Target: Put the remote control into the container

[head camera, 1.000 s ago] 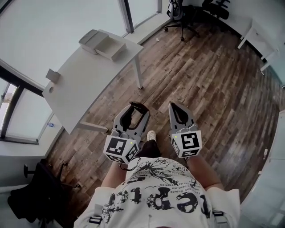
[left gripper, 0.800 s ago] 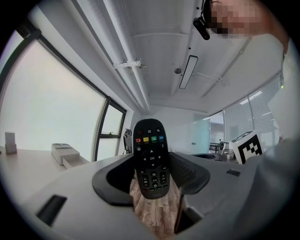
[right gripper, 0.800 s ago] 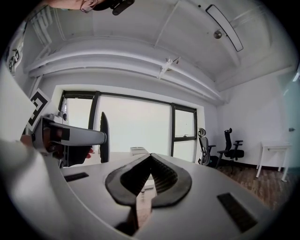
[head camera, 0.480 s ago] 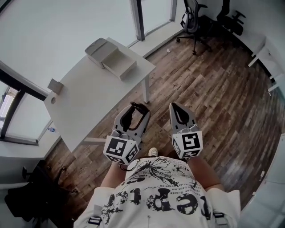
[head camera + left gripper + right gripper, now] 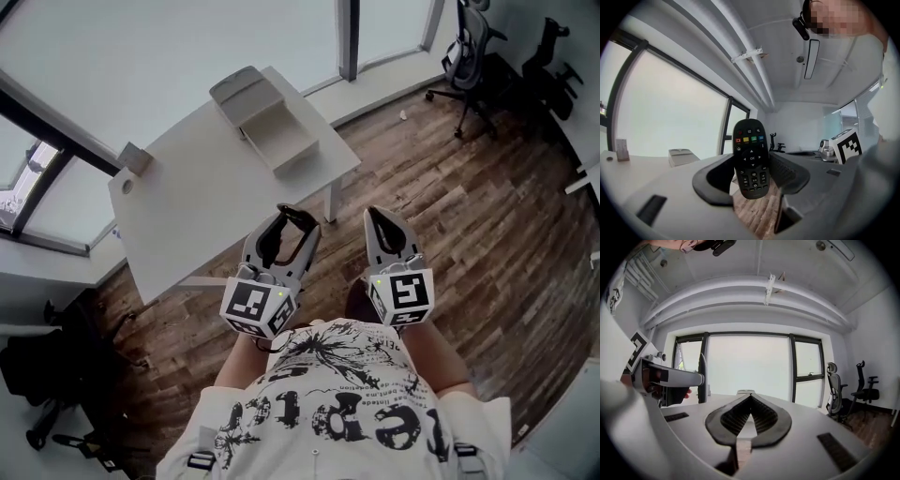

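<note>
The black remote control (image 5: pixel 750 140) with coloured buttons stands upright between the jaws of my left gripper (image 5: pixel 753 174), which is shut on its lower half. In the head view the left gripper (image 5: pixel 289 217) is held in front of the person's body, the remote (image 5: pixel 273 247) dark between its jaws. Beside it my right gripper (image 5: pixel 380 216) is shut and holds nothing. The container (image 5: pixel 272 124), a pale open box, lies on the far part of the white table (image 5: pixel 197 211), ahead of both grippers. It also shows low in the left gripper view (image 5: pixel 682 156).
A small pale block (image 5: pixel 135 157) and a round hole (image 5: pixel 126 187) are at the table's left end. Office chairs (image 5: pixel 471 62) stand at the far right on the wood floor (image 5: pixel 469 206). A black chair (image 5: pixel 42 370) is at the lower left. Windows run behind the table.
The table and container have come nearer and moved rightward in the head view. Both grippers keep their pose in front of the body, the remote still held in the left one.
</note>
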